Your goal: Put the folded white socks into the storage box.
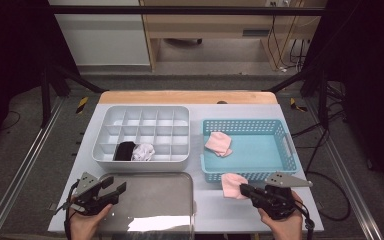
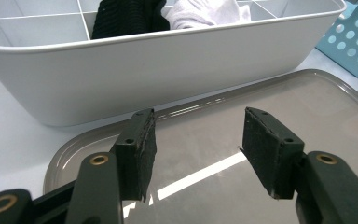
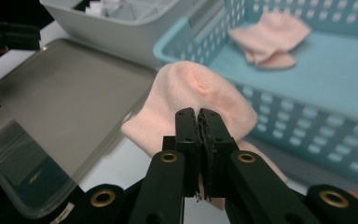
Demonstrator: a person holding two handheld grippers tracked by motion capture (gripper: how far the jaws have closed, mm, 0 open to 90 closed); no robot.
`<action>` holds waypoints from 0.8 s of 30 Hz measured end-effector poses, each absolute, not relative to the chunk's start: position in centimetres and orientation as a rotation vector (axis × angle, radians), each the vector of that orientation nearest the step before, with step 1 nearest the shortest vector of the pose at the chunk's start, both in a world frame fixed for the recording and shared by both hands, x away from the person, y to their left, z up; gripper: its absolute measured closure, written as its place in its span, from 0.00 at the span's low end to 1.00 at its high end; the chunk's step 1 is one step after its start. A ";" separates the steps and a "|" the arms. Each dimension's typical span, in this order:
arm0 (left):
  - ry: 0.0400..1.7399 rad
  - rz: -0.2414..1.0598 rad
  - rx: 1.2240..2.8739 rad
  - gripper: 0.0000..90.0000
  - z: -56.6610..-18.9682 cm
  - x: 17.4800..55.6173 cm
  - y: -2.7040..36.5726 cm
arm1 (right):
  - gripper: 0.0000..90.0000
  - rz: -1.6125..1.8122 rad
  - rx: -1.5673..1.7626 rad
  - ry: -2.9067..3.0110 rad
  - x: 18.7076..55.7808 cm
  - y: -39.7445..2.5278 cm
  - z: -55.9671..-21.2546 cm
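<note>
Pinching a pale pink sock (image 3: 193, 100), the right gripper (image 3: 198, 116) has its two black jaws pressed together on the fabric, and the person's right hand (image 1: 282, 224) holds it low at the near right of the table (image 1: 207, 207). In the high view that gripper (image 1: 243, 189) points left toward the sock (image 1: 231, 185), which sits just in front of the blue basket's near wall, beside the right edge of the grey tray (image 1: 150, 200). The sock looks soft and rounded, bulging up ahead of the jaw tips, with a shallow dimple near its top.

At the near left, the left hand (image 1: 85, 220) holds the left gripper (image 1: 116, 188) over the tray's left part, angled toward the white organiser. Its jaws stand wide apart with nothing between them, and in the left gripper view (image 2: 196, 140) the tray's shiny surface (image 2: 307, 107) shows through the gap.

Behind the sock, the blue basket (image 1: 285, 145) holds another pink sock (image 1: 218, 144) in its left part; the right gripper view shows it (image 3: 268, 39) lying flat on the basket floor (image 3: 335, 84). Left of the basket stands the white organiser (image 1: 140, 162), divided into many compartments. Two neighbouring cells in its near row hold a black sock (image 1: 125, 150) and a white sock (image 1: 143, 151); both show over the wall in the left gripper view, black (image 2: 128, 16) and white (image 2: 205, 11).
</note>
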State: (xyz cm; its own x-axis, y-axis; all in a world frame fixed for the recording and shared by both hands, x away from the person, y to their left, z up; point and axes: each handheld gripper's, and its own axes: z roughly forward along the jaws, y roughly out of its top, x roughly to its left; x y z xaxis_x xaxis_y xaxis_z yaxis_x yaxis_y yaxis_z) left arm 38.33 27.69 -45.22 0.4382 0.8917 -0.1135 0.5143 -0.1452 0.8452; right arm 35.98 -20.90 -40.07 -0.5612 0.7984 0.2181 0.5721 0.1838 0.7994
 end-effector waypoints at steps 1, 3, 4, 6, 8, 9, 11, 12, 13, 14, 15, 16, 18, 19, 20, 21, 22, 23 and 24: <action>1.204 0.520 1.793 0.47 -45.2 38.3 27.8 | 0.97 1.305 1.335 2.224 36.0 -20.9 -40.8; 1.206 0.516 1.779 0.47 -45.2 38.3 28.0 | 0.97 1.279 1.379 2.250 36.1 -21.1 -42.1; 1.205 0.512 1.773 0.47 -45.2 38.3 28.0 | 0.97 1.266 1.397 2.259 36.2 -21.2 -42.7; 1.203 0.510 1.768 0.47 -45.2 38.3 28.1 | 0.97 1.235 1.414 2.265 36.6 -21.2 -43.5; 1.200 0.512 1.768 0.47 -45.2 38.3 28.1 | 0.97 1.211 1.431 2.272 37.0 -21.1 -44.2; 1.199 0.511 1.768 0.46 -45.2 38.3 28.1 | 0.97 1.196 1.432 2.278 37.3 -21.0 -44.6; 1.200 0.511 1.778 0.45 -45.3 38.4 28.1 | 0.96 1.160 1.453 2.285 37.6 -20.9 -45.4; 1.204 0.510 1.783 0.46 -45.4 38.5 28.1 | 0.96 1.133 1.459 2.290 37.7 -20.8 -45.8; 1.208 0.510 1.790 0.46 -45.4 38.5 28.1 | 0.95 1.092 1.452 2.294 37.9 -20.7 -46.2; 1.213 0.510 1.796 0.46 -45.5 38.6 28.1 | 0.94 1.073 1.456 2.288 37.9 -20.7 -46.4; 1.220 0.511 1.802 0.46 -45.5 38.6 28.1 | 0.94 1.072 1.454 2.287 38.0 -20.7 -46.5; 1.229 0.513 1.805 0.45 -45.6 38.7 28.1 | 0.91 1.074 1.449 2.285 38.1 -20.7 -46.7; 1.246 0.508 1.811 0.45 -45.7 38.7 28.1 | 0.86 1.068 1.435 2.280 38.1 -20.6 -46.9; 1.247 0.509 1.815 0.45 -45.7 38.8 28.2 | 0.83 1.070 1.431 2.271 38.1 -20.6 -46.9; 1.250 0.509 1.813 0.45 -45.7 38.8 28.2 | 0.79 1.076 1.435 2.256 38.0 -20.6 -46.8; 1.250 0.507 1.812 0.44 -45.7 38.8 28.2 | 0.78 1.087 1.436 2.241 37.9 -20.7 -46.7; 1.250 0.504 1.811 0.44 -45.8 38.8 28.3 | 0.76 1.095 1.426 2.224 37.9 -20.8 -46.5; 1.249 0.505 1.812 0.44 -45.8 38.8 28.3 | 0.74 1.113 1.428 2.207 37.8 -20.8 -46.3; 1.248 0.504 1.814 0.44 -45.8 38.8 28.2 | 0.73 1.128 1.428 2.191 37.7 -20.9 -46.1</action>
State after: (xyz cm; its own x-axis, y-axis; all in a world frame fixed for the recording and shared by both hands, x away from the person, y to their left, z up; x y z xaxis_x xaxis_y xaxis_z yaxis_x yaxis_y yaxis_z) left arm 38.84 28.24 -45.78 0.4196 0.8978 -0.1336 0.5532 -0.1363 0.8218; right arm 37.74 -20.95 -46.07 -0.4655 0.8693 0.1662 0.6401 0.2010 0.7415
